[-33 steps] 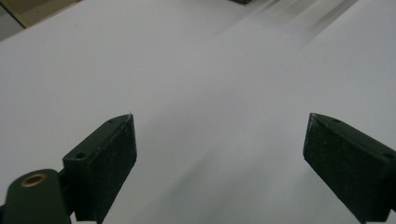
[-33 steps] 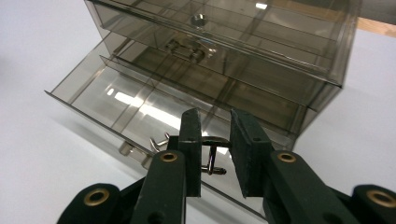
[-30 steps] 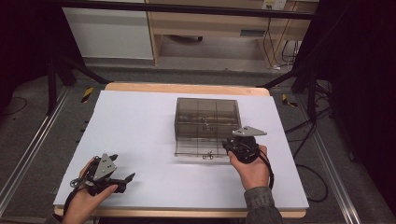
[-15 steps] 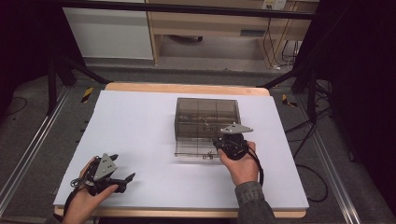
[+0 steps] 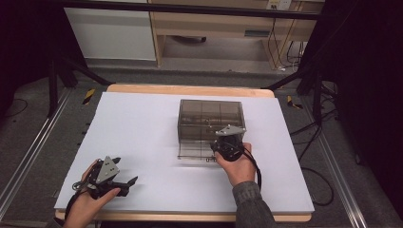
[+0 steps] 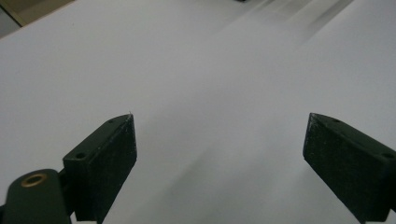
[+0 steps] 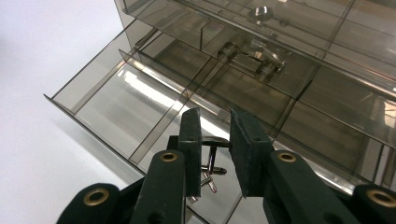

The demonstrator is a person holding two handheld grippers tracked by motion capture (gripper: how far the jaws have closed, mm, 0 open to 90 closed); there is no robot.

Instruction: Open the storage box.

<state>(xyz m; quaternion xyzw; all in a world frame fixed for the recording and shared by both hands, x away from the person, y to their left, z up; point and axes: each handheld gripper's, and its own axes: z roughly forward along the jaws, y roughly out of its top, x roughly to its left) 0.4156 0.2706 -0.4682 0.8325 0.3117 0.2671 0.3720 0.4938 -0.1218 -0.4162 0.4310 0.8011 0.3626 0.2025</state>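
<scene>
One drawer knob (image 7: 215, 142) | between right hand-held gripper (image 7: 215, 140) pads, seemingly grasped | left hand-held gripper (image 6: 219, 154) released

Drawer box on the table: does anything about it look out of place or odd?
The bottom drawer of the drawer box stands pulled out, the right gripper closed on its small metal handle. Nothing looks spilled or damaged.

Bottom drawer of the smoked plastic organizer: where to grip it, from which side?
Grip the small metal knob on the bottom drawer front, coming from the front, the person's side. The thin clear walls offer little purchase; the knob's stem juts toward the right gripper, whose jaws already straddle it.
</scene>
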